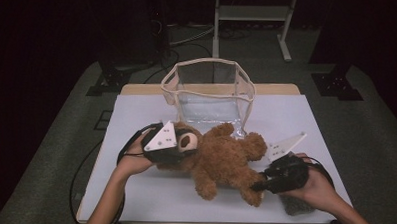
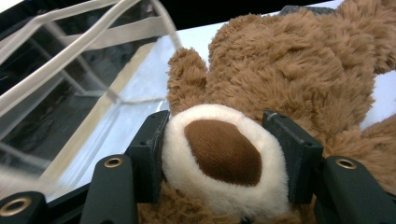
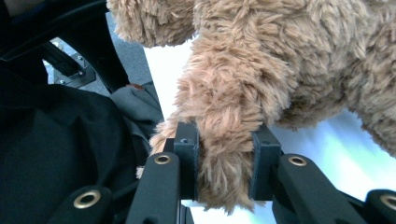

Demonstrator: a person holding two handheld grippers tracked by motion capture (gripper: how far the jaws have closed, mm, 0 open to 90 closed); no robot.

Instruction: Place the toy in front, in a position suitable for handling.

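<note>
While dark floor (image 1: 45, 151) surrounds it, the white tabletop (image 1: 286, 120) seems matte.

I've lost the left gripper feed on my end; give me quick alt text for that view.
The left gripper is shut on the cream snout of a brown teddy bear, its two black jaws pressing the snout's sides around the dark brown nose. Behind the bear's head, at upper left, a clear bag with cream trim stands on the white table cover.

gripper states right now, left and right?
Left gripper: shut on the teddy bear, at its muzzle.
Right gripper: shut on the bear's leg.
</note>
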